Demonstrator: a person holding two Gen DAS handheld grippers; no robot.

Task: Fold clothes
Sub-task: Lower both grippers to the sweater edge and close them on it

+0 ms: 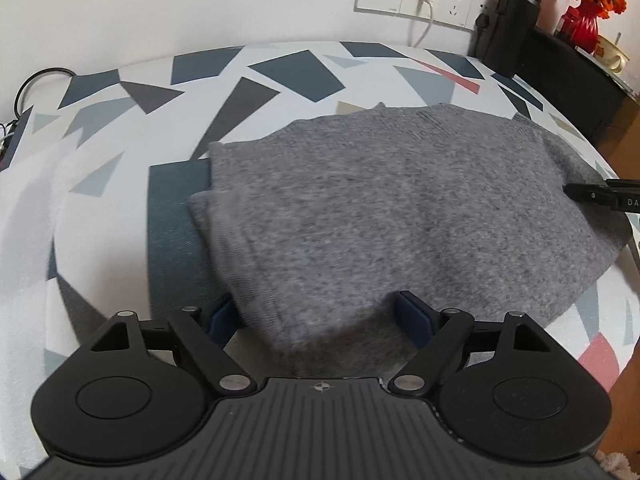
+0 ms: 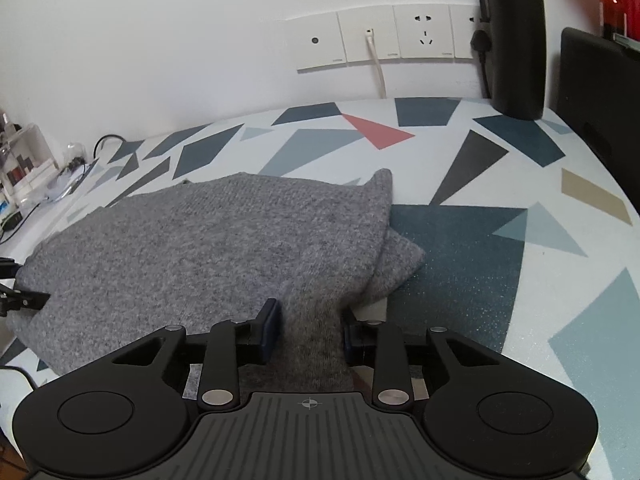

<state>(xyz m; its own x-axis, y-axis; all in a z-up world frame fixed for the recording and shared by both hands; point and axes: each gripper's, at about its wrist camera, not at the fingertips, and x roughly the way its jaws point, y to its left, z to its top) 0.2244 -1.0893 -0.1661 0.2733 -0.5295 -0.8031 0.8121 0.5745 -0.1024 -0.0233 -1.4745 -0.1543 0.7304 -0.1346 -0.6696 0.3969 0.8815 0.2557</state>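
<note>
While sweater (image 1: 360, 208) lies folded | left gripper (image 1: 320, 316) wide, straddling hem | right gripper (image 2: 310, 330) seemingly pinching fold

The only legible lettering is "DA", white on the black right tool (image 1: 604, 196), cut off at the frame edge beside the grey sweater (image 1: 380, 216). Small print on the wall socket plates (image 2: 424, 34) is too tiny to read.
</note>
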